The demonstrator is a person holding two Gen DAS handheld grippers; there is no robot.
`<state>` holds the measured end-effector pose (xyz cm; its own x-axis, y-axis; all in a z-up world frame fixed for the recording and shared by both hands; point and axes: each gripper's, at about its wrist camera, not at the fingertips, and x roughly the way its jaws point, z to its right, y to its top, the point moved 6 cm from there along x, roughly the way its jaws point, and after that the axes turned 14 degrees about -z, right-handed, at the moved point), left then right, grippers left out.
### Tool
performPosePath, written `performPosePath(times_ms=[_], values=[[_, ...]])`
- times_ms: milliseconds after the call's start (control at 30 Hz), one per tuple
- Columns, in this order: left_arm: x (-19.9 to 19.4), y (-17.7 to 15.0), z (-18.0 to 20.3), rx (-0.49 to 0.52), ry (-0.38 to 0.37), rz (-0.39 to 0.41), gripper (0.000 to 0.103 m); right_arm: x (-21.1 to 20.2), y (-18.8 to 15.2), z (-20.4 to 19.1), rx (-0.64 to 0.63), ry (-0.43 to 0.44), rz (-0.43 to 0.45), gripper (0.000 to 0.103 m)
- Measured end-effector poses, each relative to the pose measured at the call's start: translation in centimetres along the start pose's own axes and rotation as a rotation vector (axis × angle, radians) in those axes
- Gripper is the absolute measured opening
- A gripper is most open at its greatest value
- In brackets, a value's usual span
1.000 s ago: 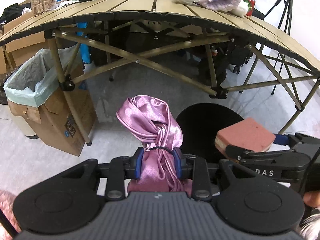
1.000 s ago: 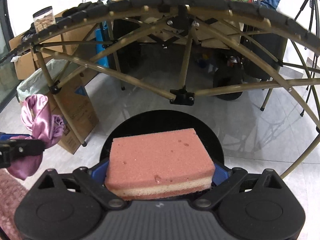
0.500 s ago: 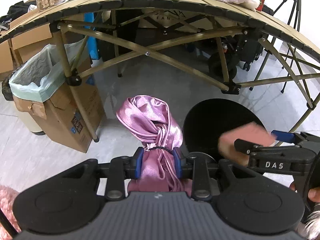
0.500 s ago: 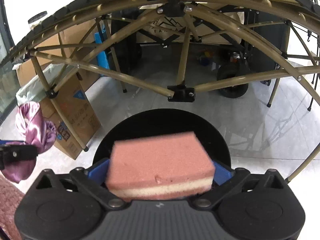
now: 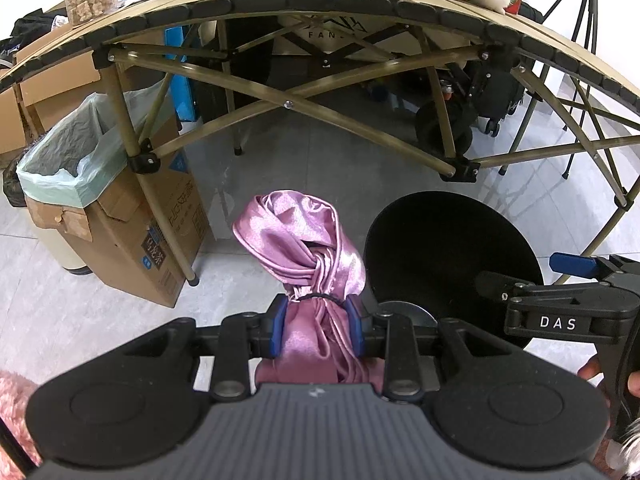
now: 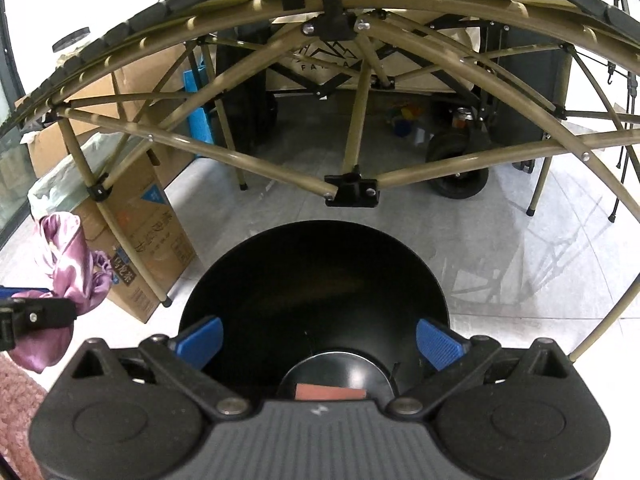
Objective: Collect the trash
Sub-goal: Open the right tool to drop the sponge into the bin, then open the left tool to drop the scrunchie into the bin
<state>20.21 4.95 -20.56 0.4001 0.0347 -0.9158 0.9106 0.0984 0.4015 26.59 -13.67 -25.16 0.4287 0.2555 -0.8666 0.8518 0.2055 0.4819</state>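
Half the sponge [image 6: 330,392] seems hidden behind the right claw [image 6: 320,342].

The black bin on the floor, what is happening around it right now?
A person with a gripper in each hand is collecting trash. The right gripper hangs open over the black bin, and a pink sponge lies at its bottom. The left gripper is shut on a bundle of pink satin cloth, held beside the bin, not yet dropped.
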Motion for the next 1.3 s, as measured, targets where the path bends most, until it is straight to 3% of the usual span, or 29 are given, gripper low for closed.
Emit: performPosePath(times_ms=[567, 1300], values=[[-0.4, 0.2, 2.2, 0.046, -0.026, 0.001, 0.031, -2.8, -0.1, 2.2, 0.053, -0.084, -0.001, 0.103], [1.7, 2.7, 10.4, 0.18, -0.088, -0.018, 0.031, -10.7, 0.7, 10.3, 0.218, -0.224, 0.111, 0.103]])
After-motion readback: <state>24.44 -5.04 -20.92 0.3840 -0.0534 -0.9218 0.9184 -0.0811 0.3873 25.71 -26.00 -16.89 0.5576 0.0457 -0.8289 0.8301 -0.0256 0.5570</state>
